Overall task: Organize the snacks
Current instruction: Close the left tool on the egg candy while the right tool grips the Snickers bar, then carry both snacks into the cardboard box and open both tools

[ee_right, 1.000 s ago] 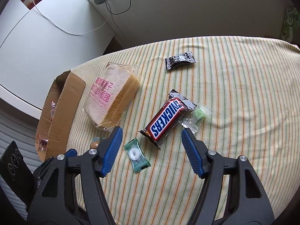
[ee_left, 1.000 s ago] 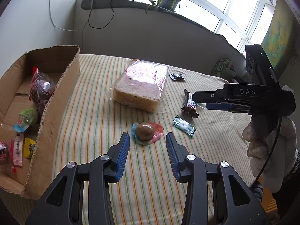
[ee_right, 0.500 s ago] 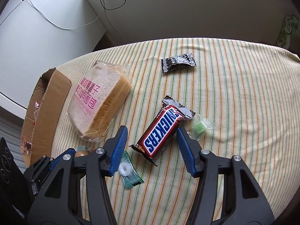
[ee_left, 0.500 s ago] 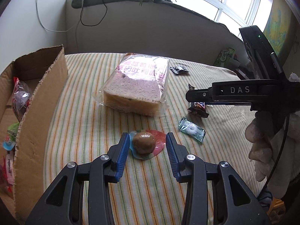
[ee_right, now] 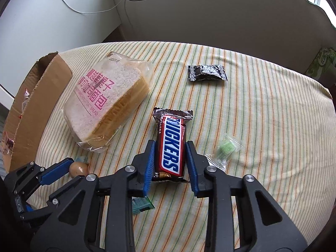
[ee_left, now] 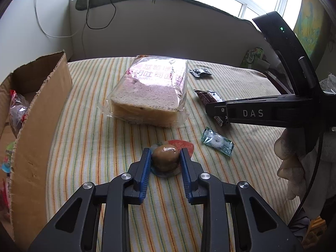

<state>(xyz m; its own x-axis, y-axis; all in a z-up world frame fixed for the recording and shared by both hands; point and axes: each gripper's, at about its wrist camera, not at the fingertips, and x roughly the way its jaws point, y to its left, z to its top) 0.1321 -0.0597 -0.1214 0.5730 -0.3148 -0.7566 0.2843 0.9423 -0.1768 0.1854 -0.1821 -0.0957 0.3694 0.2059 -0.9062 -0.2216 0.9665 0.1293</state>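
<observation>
My left gripper (ee_left: 164, 154) is shut on a brown round snack in a clear and red wrapper (ee_left: 164, 160), still on the striped tablecloth (ee_left: 88, 138). My right gripper (ee_right: 170, 147) is shut on a Snickers bar (ee_right: 172, 142) lying on the cloth. A wrapped bread loaf (ee_left: 151, 96) lies behind the left gripper. A cardboard box (ee_left: 40, 130) with several snacks inside stands at the left. The left gripper also shows in the right wrist view (ee_right: 63, 168), and the right gripper in the left wrist view (ee_left: 218, 110).
A green wrapped candy (ee_left: 217, 143) lies right of the left gripper. A black candy packet (ee_right: 206, 73) lies at the far side. A clear packet with a green sweet (ee_right: 225, 149) lies right of the Snickers bar. The table's edge drops away at the right.
Both grippers moved forward and closed. The left one closed on the brown round snack, the right one closed on the Snickers bar.
</observation>
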